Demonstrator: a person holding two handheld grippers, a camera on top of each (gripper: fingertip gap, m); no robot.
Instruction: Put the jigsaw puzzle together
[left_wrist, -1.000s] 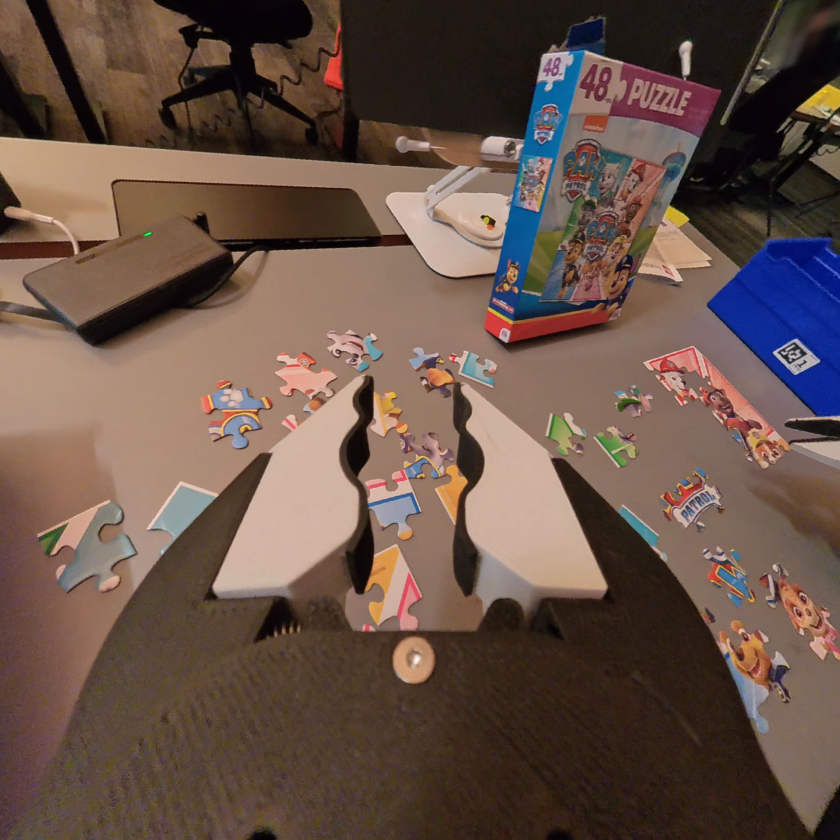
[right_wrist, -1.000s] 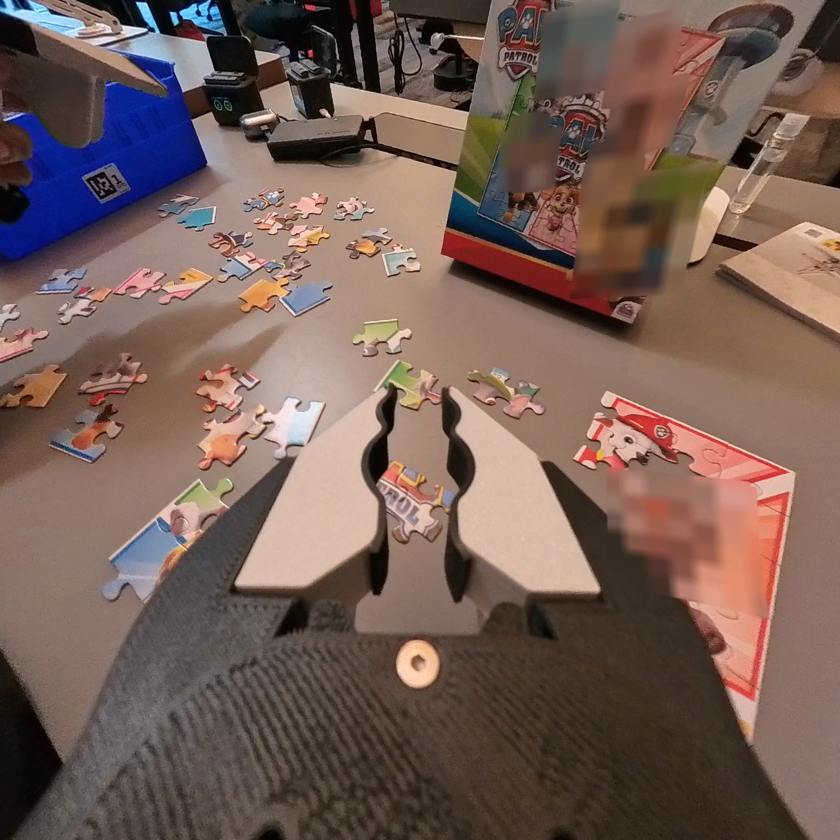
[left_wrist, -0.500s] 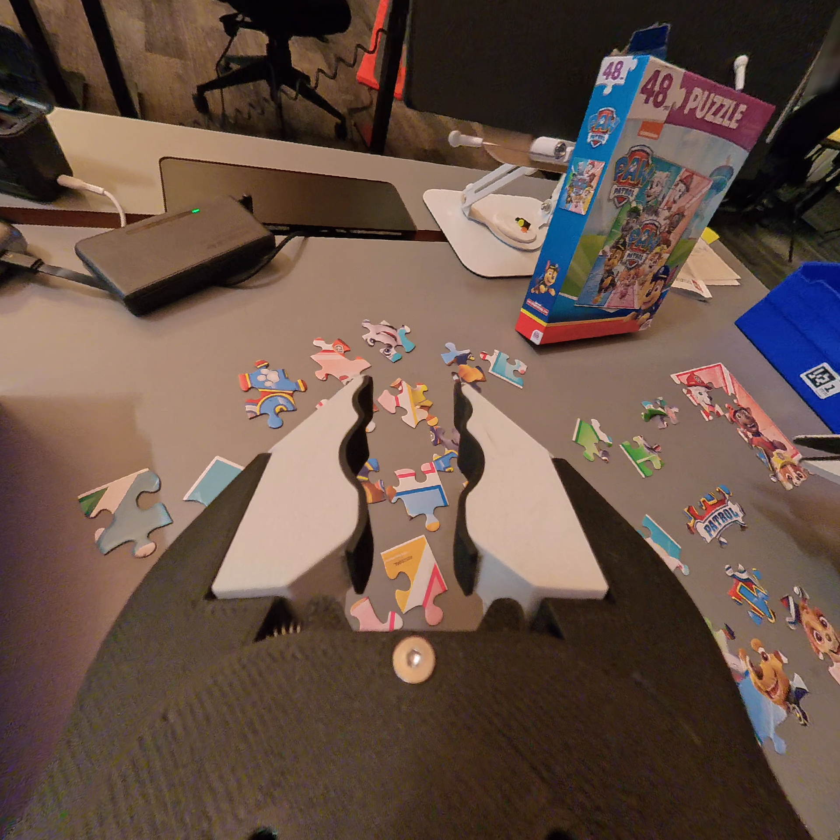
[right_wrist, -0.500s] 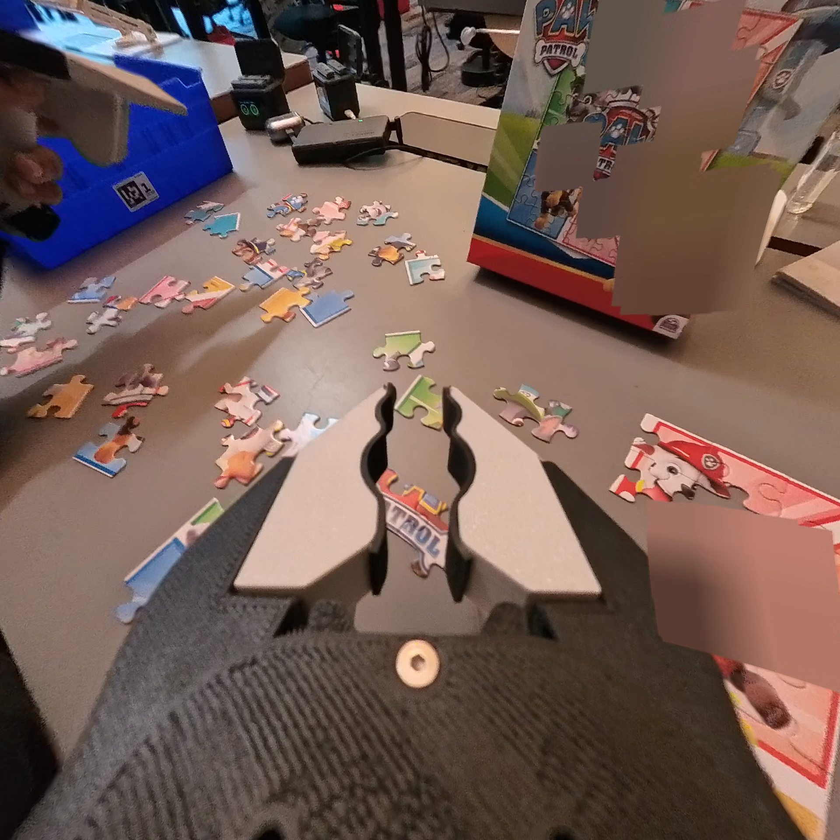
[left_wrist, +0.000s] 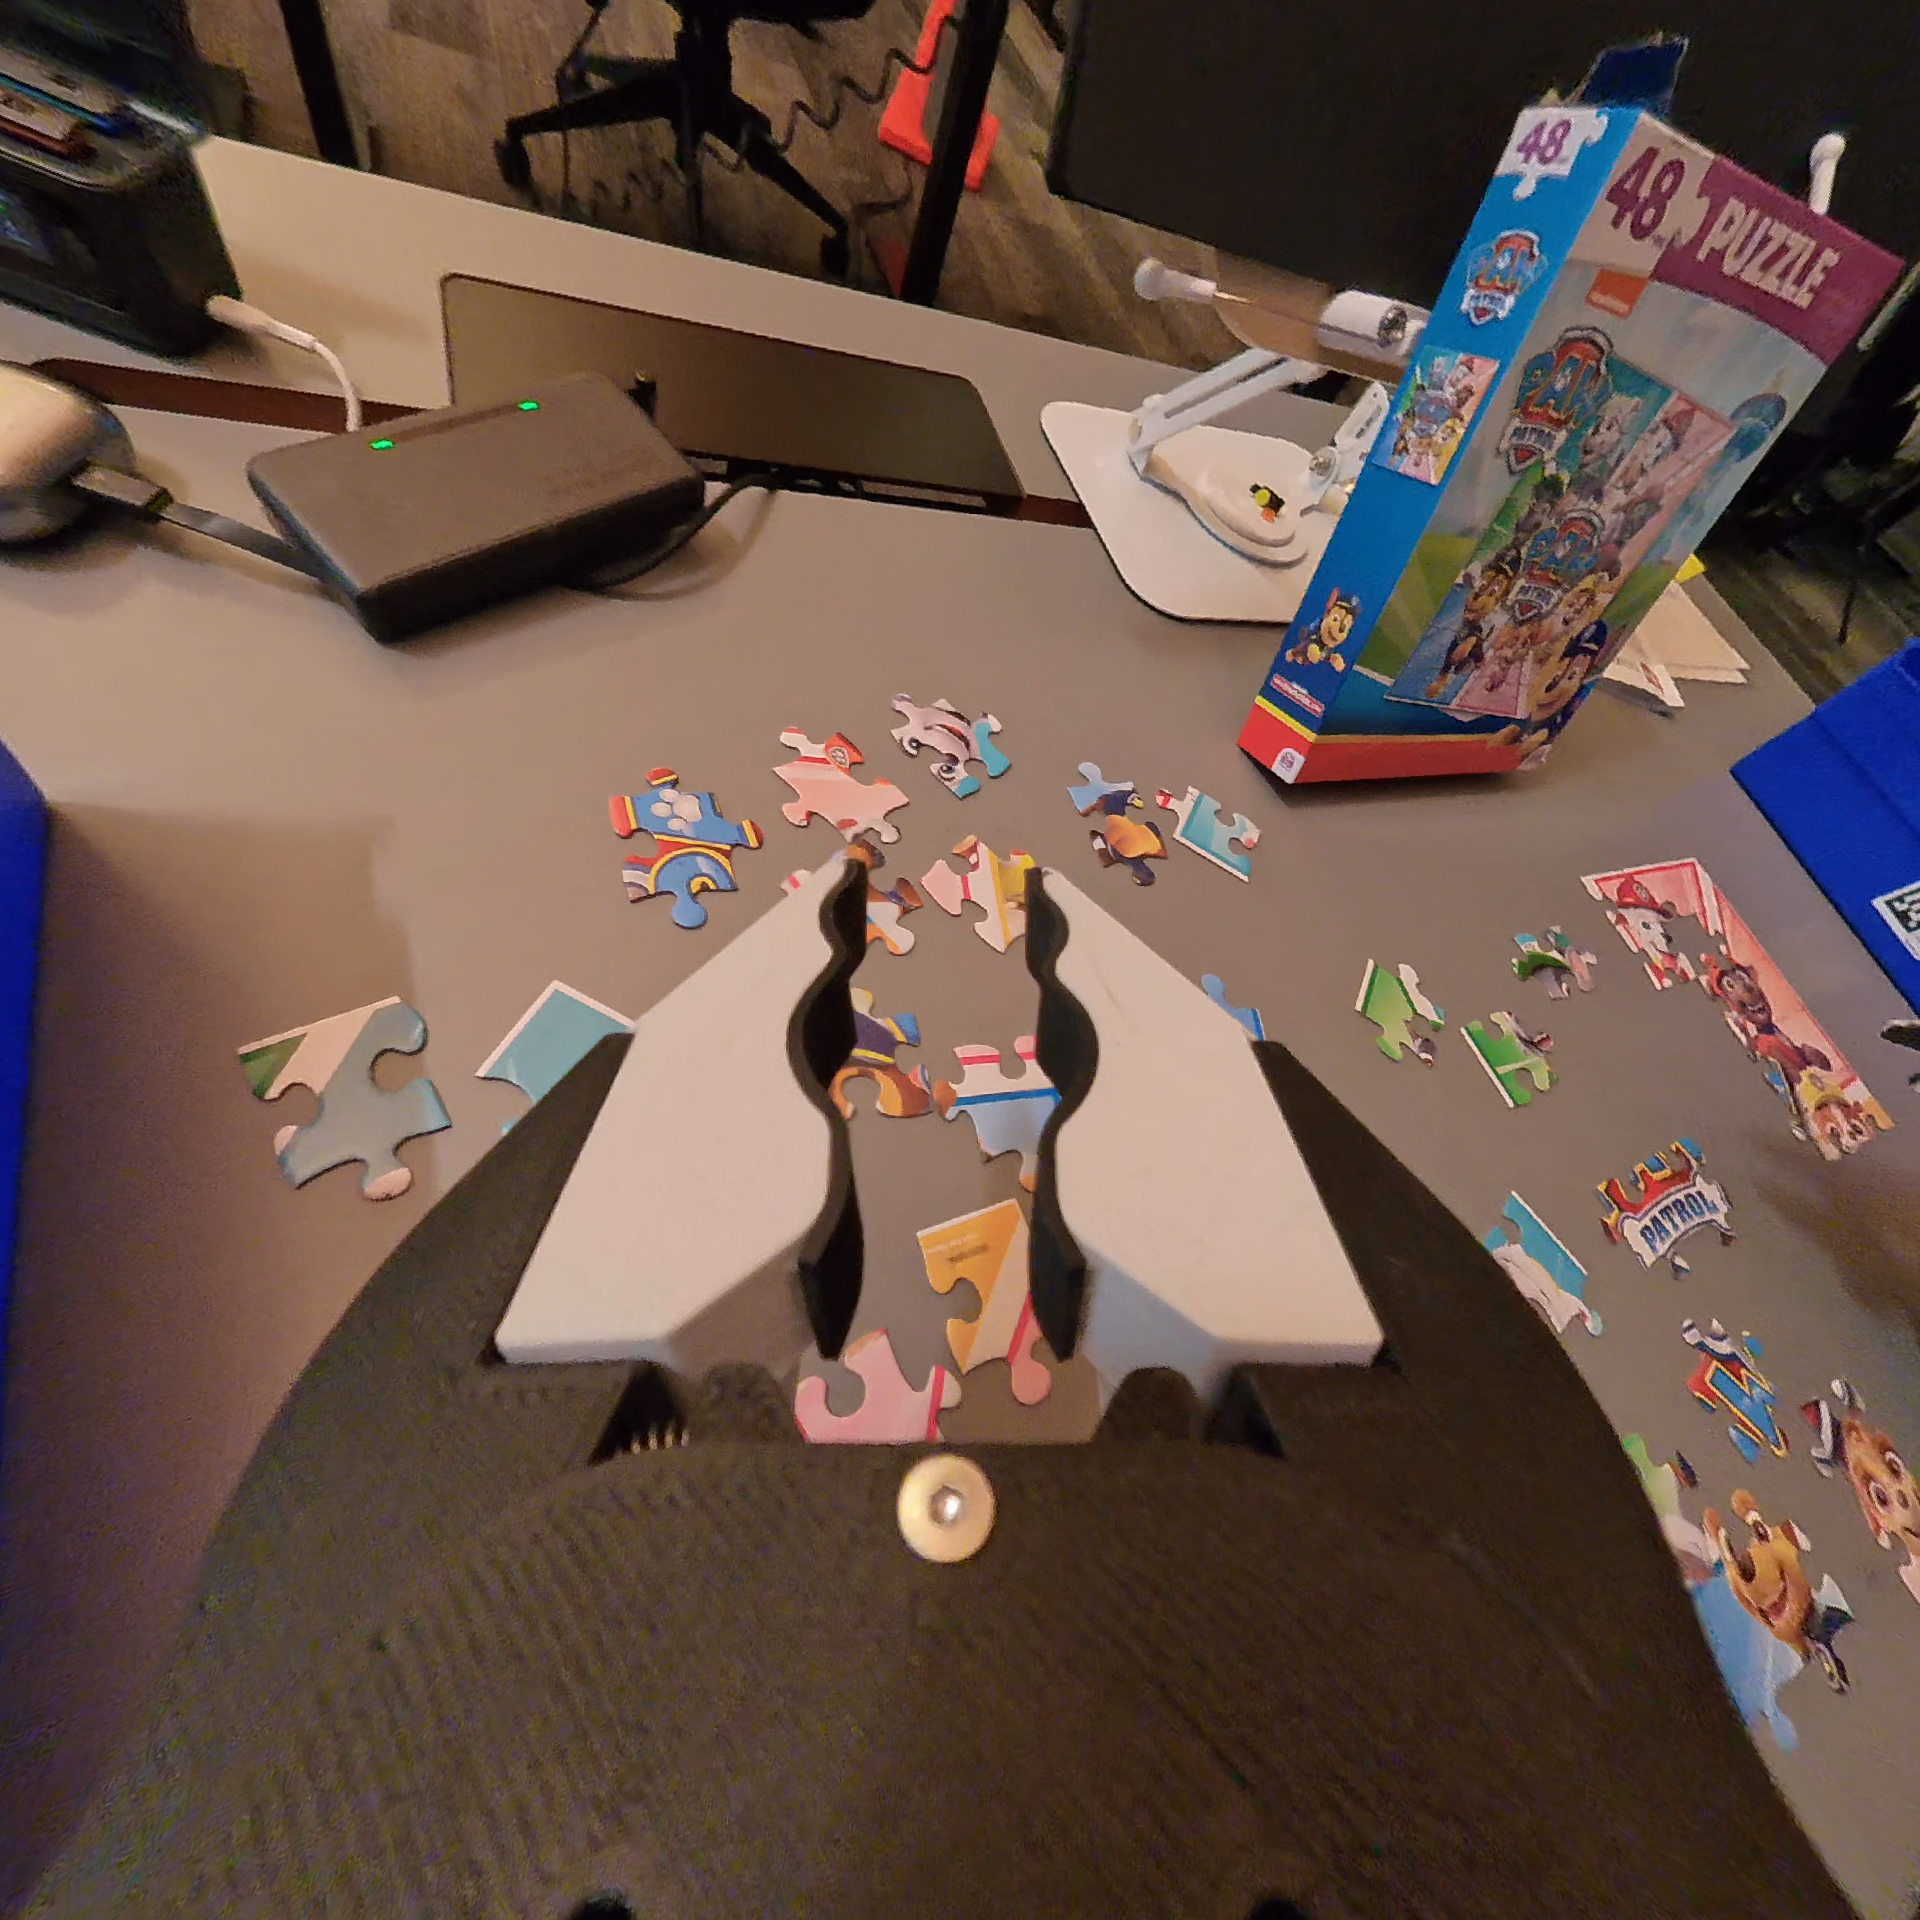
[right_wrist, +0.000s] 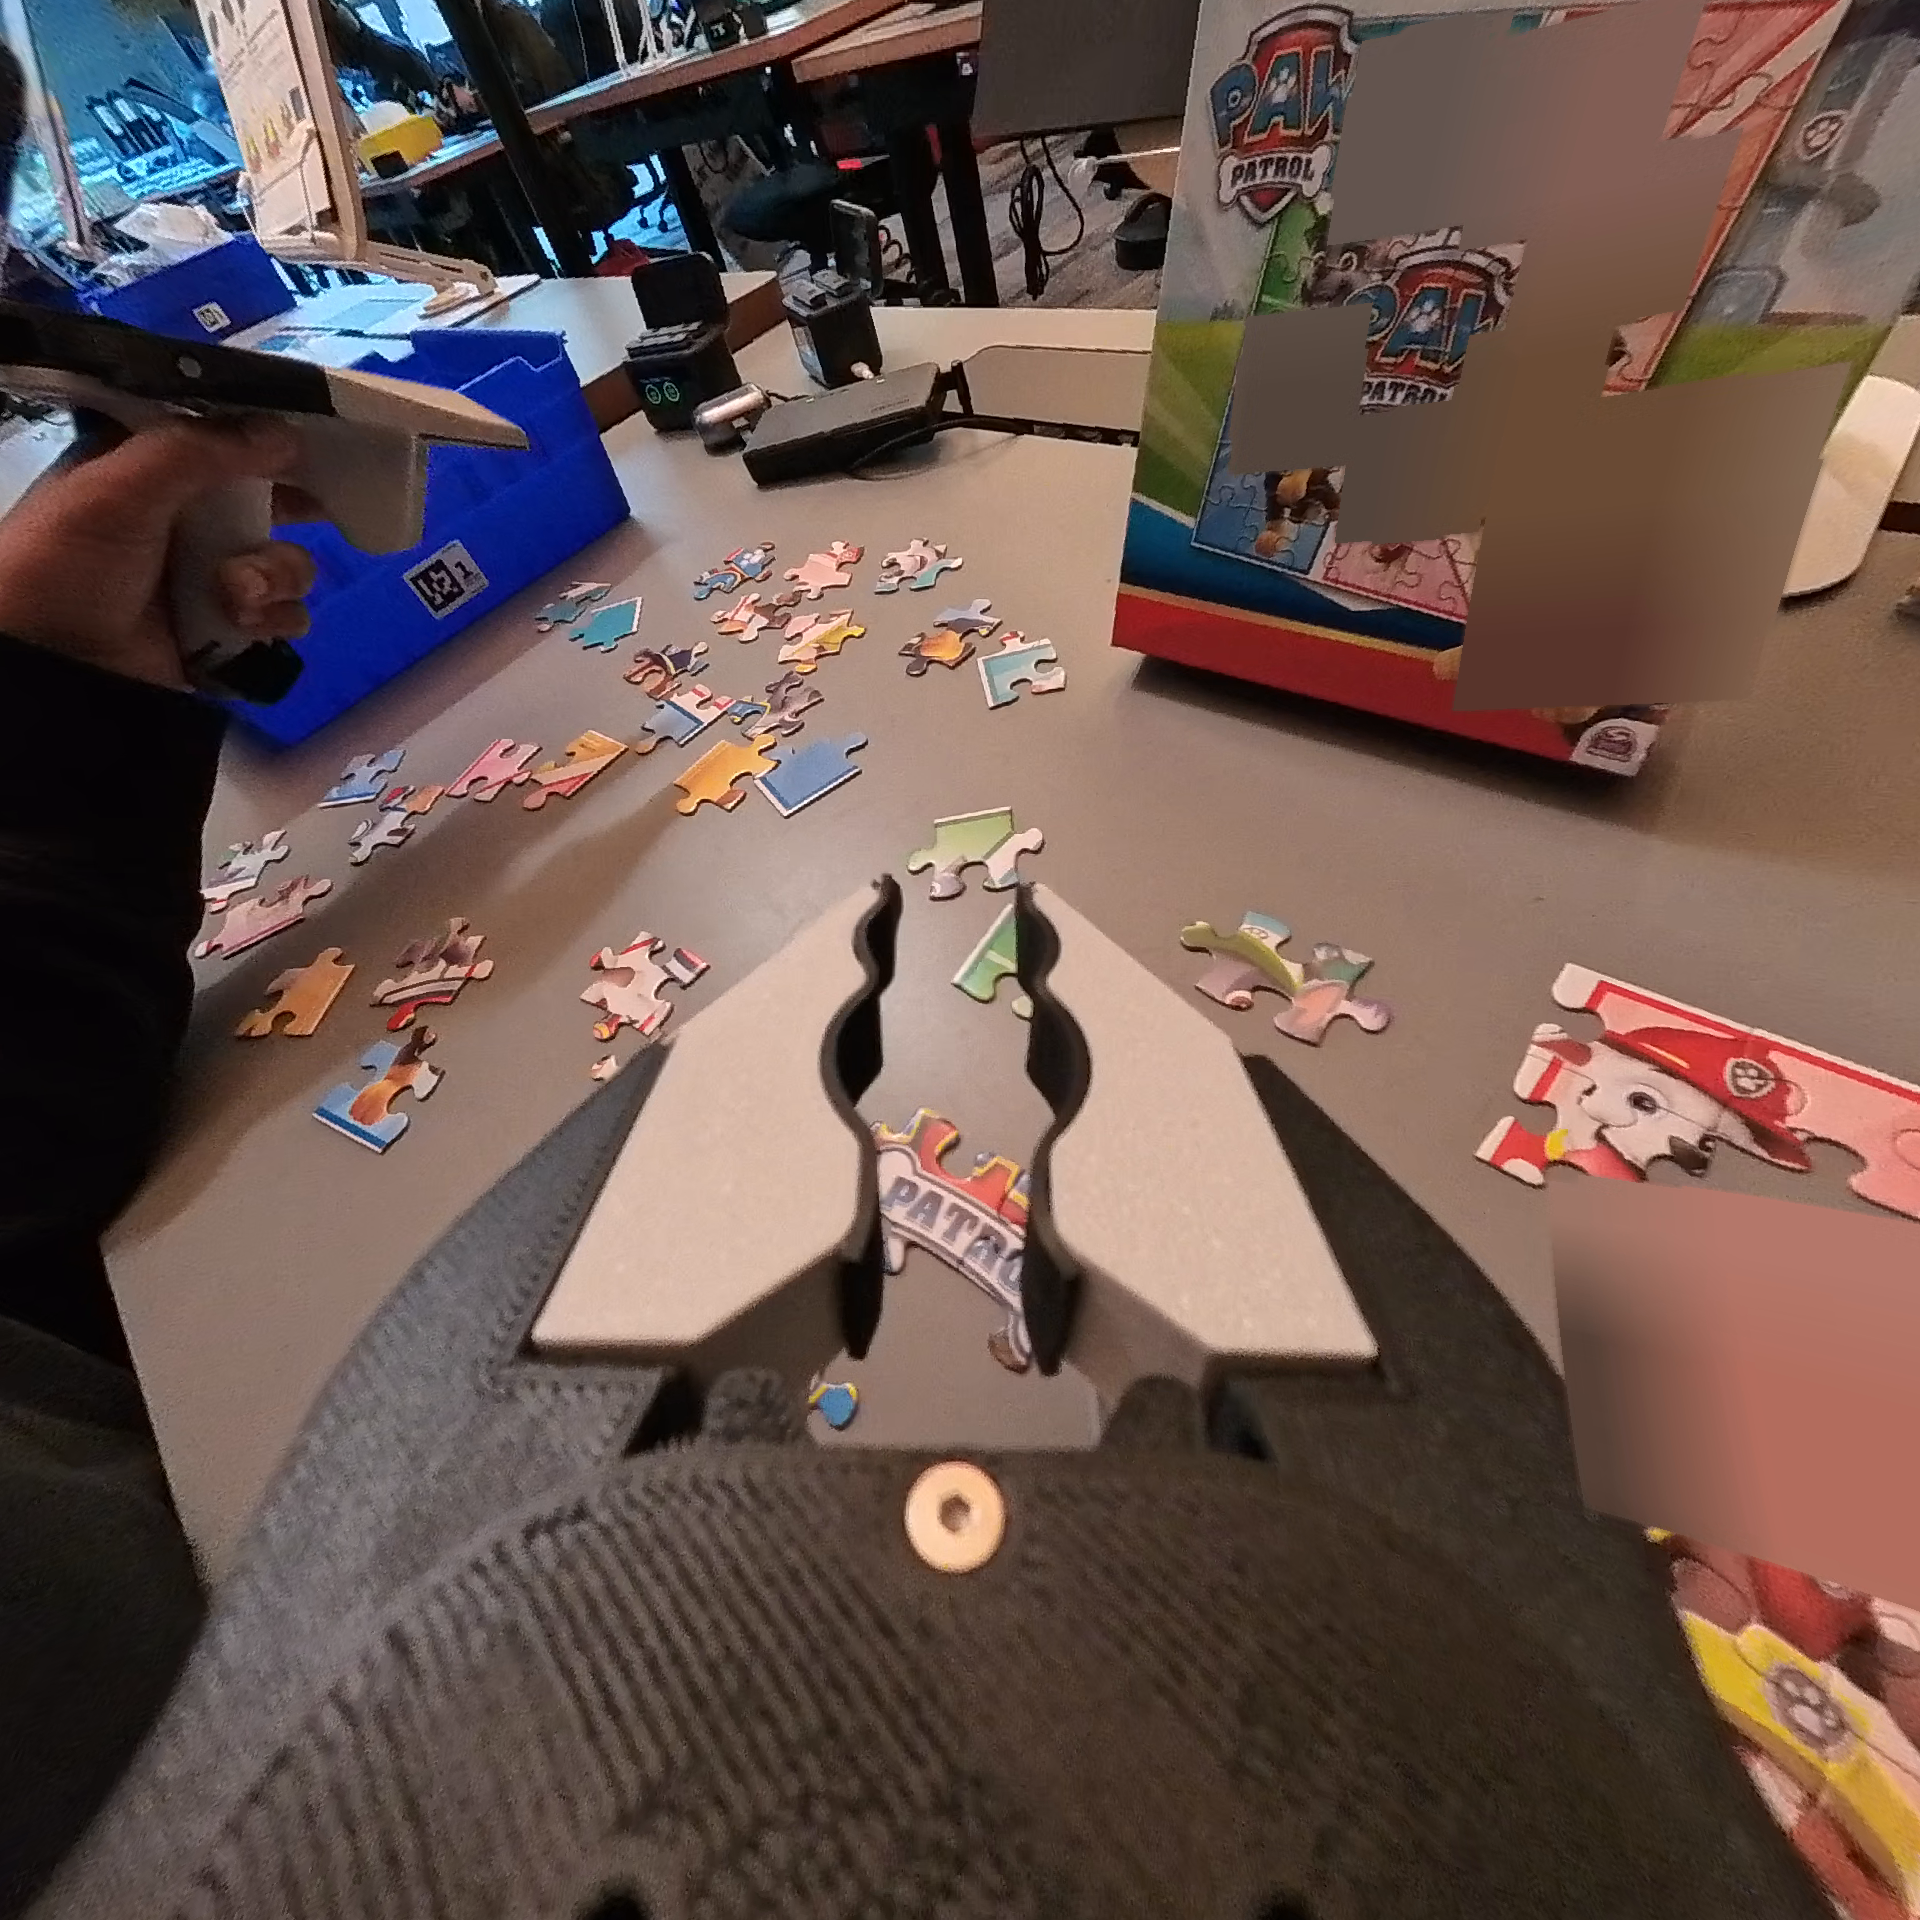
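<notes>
A black power brick (left_wrist: 473, 499) with green lights, a white stand (left_wrist: 1195, 499), blue bins (right_wrist: 457, 520).

The left gripper (left_wrist: 945, 883) has travelled leftward over the grey table (left_wrist: 312, 727): the puzzle box (left_wrist: 1558, 468) and loose pieces now sit further right in its view, and a blue edge (left_wrist: 16, 1039) has entered at far left. In the right wrist view, the logo piece (right_wrist: 956, 1205) lies nearer the right gripper (right_wrist: 956, 894) base, jaws parted, nothing gripped.
</notes>
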